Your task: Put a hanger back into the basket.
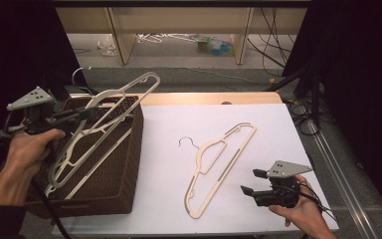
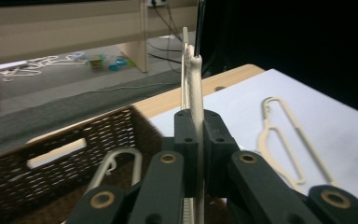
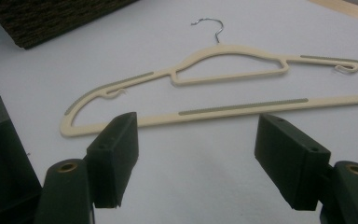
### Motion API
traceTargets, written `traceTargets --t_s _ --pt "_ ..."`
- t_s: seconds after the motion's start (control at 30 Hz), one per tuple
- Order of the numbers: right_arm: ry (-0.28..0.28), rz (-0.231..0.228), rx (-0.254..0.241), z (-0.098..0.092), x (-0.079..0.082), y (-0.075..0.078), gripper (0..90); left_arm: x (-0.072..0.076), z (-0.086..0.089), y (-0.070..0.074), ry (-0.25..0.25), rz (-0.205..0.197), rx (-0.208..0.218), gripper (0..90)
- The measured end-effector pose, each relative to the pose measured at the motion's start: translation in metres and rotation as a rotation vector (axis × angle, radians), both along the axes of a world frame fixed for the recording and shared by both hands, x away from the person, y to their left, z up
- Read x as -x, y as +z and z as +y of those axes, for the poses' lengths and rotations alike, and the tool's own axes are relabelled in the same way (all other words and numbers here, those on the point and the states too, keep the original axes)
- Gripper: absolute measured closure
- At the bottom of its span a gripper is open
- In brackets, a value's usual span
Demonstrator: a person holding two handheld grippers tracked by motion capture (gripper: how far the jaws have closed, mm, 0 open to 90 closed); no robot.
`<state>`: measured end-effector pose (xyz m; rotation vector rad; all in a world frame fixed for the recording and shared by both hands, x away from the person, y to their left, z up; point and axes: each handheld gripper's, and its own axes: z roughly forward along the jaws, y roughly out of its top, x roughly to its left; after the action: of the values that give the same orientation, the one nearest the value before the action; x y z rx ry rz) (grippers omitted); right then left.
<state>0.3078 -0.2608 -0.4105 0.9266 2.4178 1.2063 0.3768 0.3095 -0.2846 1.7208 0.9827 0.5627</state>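
- The left gripper (image 1: 87,113) is at the left of the high view; its jaws are clenched tight on a cream hanger (image 1: 110,117), pinching the thin bar of it
- That held hanger sits tilted over the brown woven basket (image 1: 129,164), with its top end sticking up past the back rim of the basket, toward the upper middle of the frame; its low end dips down inside the basket
- In the left gripper view the hanger bar (image 2: 196,93) runs straight up between the two black jaws, in the middle of the frame
- Another hanger (image 1: 92,167) lies in the basket under it, at the lower left of the high view
- The right gripper (image 1: 251,182) is at the lower right of the high view; its jaws stand apart with nothing in them
- A second cream hanger on the sheet (image 1: 218,167) lies flat on the white sheet (image 1: 273,129), in the middle of the frame; its little metal hook (image 1: 186,141) points to the left
- In the right gripper view that flat hanger (image 3: 223,88) lies just past the open jaws, not touching them
- I think the hanger is light and thin; it looks stiff but may bend a bit; it could twist in a grip at one end
- The smooth parts may be slippery; the grey strips (image 3: 242,107) on the long bar look grippy, so that bar seems a good place to pinch
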Motion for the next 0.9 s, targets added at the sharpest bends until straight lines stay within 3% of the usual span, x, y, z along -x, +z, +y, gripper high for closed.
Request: traceTargets --t_s 0.13,0.5,0.9 --pt "0.000 -0.005 0.002 0.001 -0.001 -0.001 31.3 -0.001 0.014 -0.007 0.010 -0.007 -0.013 85.8" --pt "0.002 0.001 0.005 0.001 -0.001 -0.003 31.3 0.002 0.045 -0.037 0.053 0.023 -0.031 85.8" --pt "0.004 0.020 0.009 0.002 0.000 -0.004 31.3 0.010 0.061 -0.064 0.063 0.069 -0.032 85.8"
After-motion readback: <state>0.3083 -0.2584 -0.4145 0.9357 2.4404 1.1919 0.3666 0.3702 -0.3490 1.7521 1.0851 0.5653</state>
